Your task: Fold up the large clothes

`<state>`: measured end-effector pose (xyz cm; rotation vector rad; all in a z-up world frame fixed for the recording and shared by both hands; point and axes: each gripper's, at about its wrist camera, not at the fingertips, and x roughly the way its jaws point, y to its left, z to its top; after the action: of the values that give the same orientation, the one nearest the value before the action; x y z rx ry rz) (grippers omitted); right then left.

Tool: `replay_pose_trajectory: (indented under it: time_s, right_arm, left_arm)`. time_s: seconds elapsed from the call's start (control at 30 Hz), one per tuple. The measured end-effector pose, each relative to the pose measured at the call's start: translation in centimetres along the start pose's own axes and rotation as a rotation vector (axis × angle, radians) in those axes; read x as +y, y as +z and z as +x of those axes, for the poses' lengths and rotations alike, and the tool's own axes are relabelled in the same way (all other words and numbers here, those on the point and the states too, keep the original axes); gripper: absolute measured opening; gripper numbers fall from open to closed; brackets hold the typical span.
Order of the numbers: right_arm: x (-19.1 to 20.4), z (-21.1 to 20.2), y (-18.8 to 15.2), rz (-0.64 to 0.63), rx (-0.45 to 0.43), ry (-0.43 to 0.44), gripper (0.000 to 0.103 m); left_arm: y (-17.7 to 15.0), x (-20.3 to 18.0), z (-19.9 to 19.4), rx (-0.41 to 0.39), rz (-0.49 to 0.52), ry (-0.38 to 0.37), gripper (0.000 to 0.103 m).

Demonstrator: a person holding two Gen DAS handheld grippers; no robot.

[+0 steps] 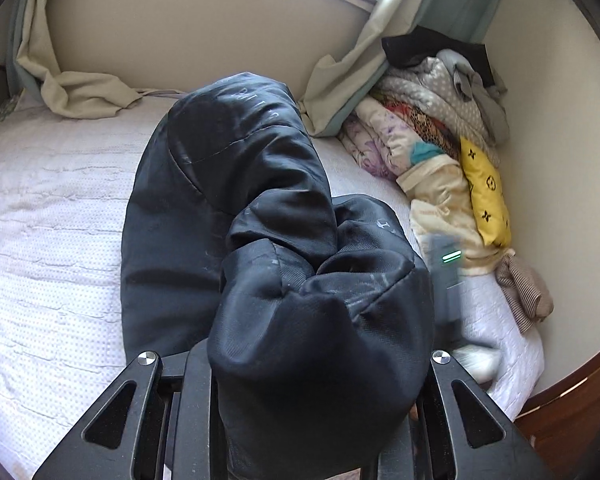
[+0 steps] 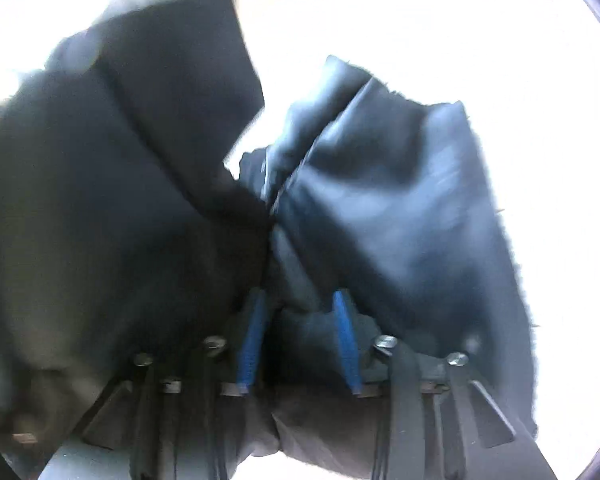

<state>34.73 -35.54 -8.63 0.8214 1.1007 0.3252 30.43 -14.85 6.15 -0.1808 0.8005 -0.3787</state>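
Dark navy padded jacket [image 1: 236, 184] lies bunched lengthwise on the white quilted bed [image 1: 52, 216], near end lifted. Left gripper [image 1: 300, 364] pinches that bunched end. Right gripper [image 2: 300, 336] has jacket cloth between its blue pads; blur hides whether they press. Fold barely begun; flattening and the folds remain.

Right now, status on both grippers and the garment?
Left gripper clamped on bunched black padded jacket. Right gripper has jacket fabric between blue pads; grip unclear. Piled clothes at bed's far corner.
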Motion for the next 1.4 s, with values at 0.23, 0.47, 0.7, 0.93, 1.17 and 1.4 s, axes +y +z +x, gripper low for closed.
replay_pose_trajectory:
  time_s: [0.23,0.47,0.7,0.93,1.17,1.4]
  right_arm:
    - [-4.2,-7.9,1.1,0.158,-0.131,0.195,0.068]
    - [-4.0,-6.6,2.2,0.131,-0.045,0.176,0.077]
    - [-3.5,-4.8,2.6,0.148,0.018,0.267,0.077]
    - [-2.9,-3.7,2.2,0.183,0.059,0.332,0.085]
    - [1.1,-1.1,1.9,-0.109,0.099,0.041,0.050]
    - [0.7,-4.2,2.1,-0.162,0.054,0.020,0.027]
  left_arm:
    - [-2.1,-2.3,2.5,0.049,0.079,0.000,0.032]
    - [-4.1,-3.6,4.0,0.075,0.169,0.027,0.036]
    - [-4.8,-3.0,4.0,0.071,0.199,0.020,0.040]
    - [-5.8,-4.2,4.8,0.092,0.268,0.019,0.043]
    - [-7.5,-6.7,5.8,0.089,0.430,0.074,0.046]
    - [-7.7,-8.8,6.5,0.081,0.478,0.049,0.049]
